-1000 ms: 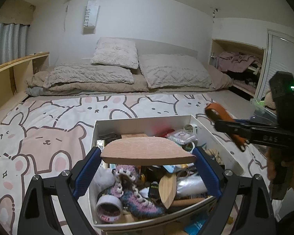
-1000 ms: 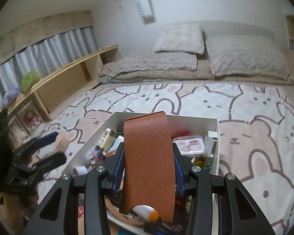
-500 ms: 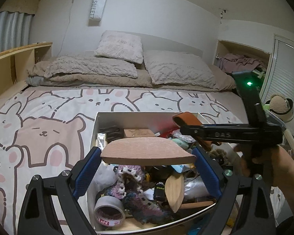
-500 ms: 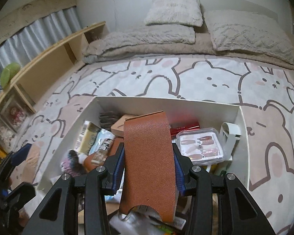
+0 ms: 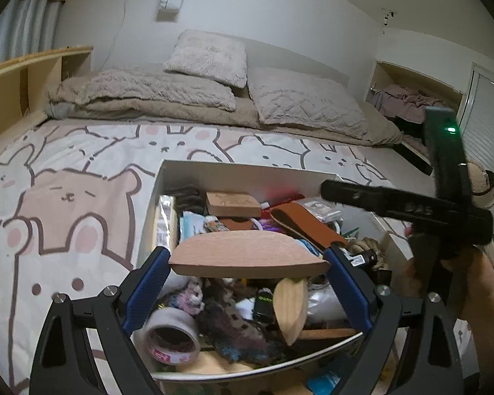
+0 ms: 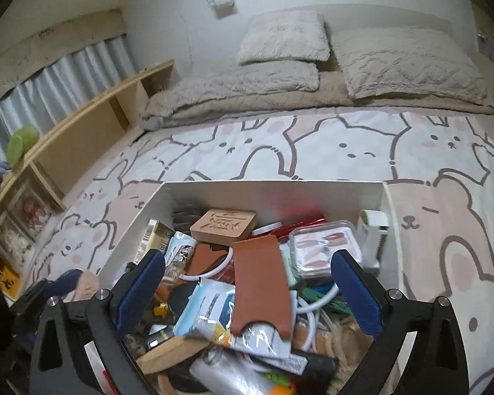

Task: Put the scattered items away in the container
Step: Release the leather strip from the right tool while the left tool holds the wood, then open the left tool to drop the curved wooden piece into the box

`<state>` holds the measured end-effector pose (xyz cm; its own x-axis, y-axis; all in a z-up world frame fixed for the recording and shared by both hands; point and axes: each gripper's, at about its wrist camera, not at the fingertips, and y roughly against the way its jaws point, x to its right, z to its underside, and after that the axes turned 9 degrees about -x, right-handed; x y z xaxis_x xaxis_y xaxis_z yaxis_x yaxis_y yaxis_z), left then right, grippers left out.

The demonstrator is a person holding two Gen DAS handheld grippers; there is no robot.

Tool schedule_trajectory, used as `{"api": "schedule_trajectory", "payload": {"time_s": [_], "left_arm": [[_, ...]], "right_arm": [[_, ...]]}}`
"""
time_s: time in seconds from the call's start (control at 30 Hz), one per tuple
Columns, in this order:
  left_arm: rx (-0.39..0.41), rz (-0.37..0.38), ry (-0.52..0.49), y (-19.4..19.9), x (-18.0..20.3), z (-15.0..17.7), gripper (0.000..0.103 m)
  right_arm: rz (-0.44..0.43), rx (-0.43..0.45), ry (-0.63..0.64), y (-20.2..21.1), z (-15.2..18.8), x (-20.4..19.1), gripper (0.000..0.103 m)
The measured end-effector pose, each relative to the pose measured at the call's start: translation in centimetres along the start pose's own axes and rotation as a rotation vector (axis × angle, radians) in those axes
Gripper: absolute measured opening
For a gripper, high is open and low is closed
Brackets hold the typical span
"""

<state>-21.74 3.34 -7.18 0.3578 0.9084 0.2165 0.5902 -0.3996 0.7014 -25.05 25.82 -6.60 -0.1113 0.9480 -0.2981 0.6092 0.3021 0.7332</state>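
A white box (image 5: 247, 172) full of small items sits on the bear-print bedspread. My left gripper (image 5: 247, 263) is shut on a half-round wooden piece (image 5: 247, 258) and holds it above the box's near end. My right gripper (image 6: 247, 283) is open over the box, its blue pads (image 6: 355, 296) wide apart. The brown leather case (image 6: 261, 286) lies loose on top of the pile between them. It also shows in the left wrist view (image 5: 303, 227), below the right gripper's black body (image 5: 405, 207). The box also shows in the right wrist view (image 6: 273, 191).
In the box lie a carved wooden block (image 6: 224, 225), a clear case of nail tips (image 6: 324, 247), a tape roll (image 5: 171, 339), a white tape dispenser (image 6: 373, 230) and a white cable. Pillows (image 5: 210, 56) lie at the bed's head. A wooden shelf (image 6: 82, 125) runs along the left.
My right gripper has moved over the box, opened and let go of the brown leather case, which now lies on the pile. My left gripper still holds the wooden piece.
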Motion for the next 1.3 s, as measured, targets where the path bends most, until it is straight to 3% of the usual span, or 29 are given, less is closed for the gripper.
{"api": "schedule_trajectory", "payload": {"time_s": [0.33,0.6,0.97,1.3], "left_arm": [[-0.023,0.023,0.042,-0.3,2.0,0.8,0.094],[-0.037,0.022,0.012,-0.5,4.8,1.4,0.094],[-0.052,-0.002,-0.032,-1.0,8.3,1.5,0.094],[-0.095,-0.013,-0.073,-3.1,11.3,2.4,0.094]], "right_arm": [[-0.02,0.061,0.037,5.2,2.7,0.4,0.101],[-0.038,0.109,0.021,9.4,5.6,1.8,0.101],[-0.063,0.148,0.008,12.1,10.0,3.4,0.101],[-0.084,0.181,-0.028,13.2,11.7,5.8,0.101]]}}
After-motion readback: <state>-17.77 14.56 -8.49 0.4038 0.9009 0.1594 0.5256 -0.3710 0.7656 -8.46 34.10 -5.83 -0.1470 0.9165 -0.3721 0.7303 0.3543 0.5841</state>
